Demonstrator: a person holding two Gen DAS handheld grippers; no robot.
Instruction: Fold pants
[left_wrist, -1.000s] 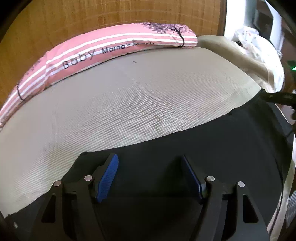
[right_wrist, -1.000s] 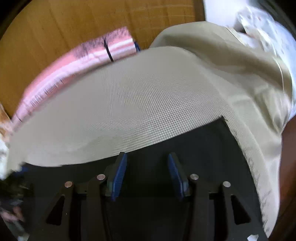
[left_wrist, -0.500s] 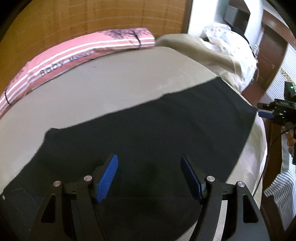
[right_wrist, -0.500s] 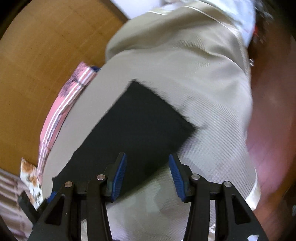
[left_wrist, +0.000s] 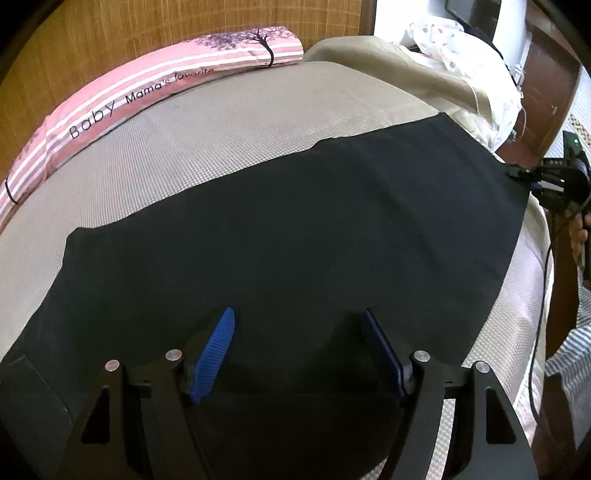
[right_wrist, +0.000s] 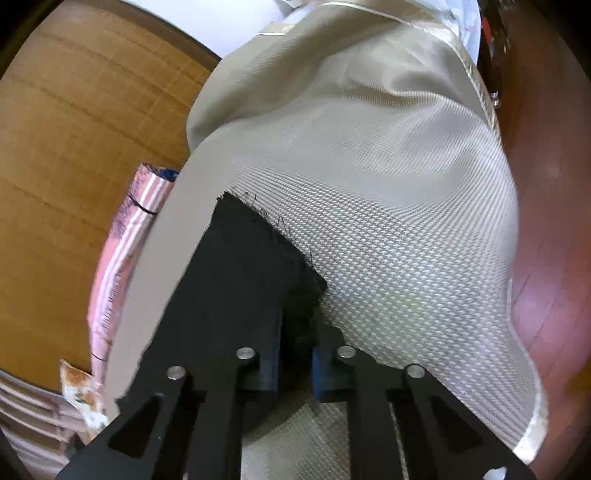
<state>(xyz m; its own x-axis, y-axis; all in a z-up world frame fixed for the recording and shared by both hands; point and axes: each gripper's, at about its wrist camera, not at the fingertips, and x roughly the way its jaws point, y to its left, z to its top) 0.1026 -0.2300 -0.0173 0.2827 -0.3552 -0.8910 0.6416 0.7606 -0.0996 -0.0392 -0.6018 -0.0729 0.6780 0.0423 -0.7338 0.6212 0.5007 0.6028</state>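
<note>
The black pants (left_wrist: 295, 240) lie spread flat across the beige textured bed cover (left_wrist: 221, 129). My left gripper (left_wrist: 299, 347) is open and empty, its blue pads hovering over the near part of the pants. In the right wrist view my right gripper (right_wrist: 295, 350) is shut on the frayed hem corner of the pants (right_wrist: 251, 266), at the bed's far right end. The right gripper also shows in the left wrist view (left_wrist: 546, 181) at that hem.
A pink striped rolled cushion (left_wrist: 147, 96) lies along the bamboo-mat wall (left_wrist: 110, 44). Beige bedding (right_wrist: 351, 110) is bunched at the right end, with white spotted cloth (left_wrist: 461, 48) behind. Red-brown floor (right_wrist: 546, 258) lies past the bed edge.
My left gripper pulled back, so more of the pants came into view. My right gripper swung to the hem corner and closed on it.
</note>
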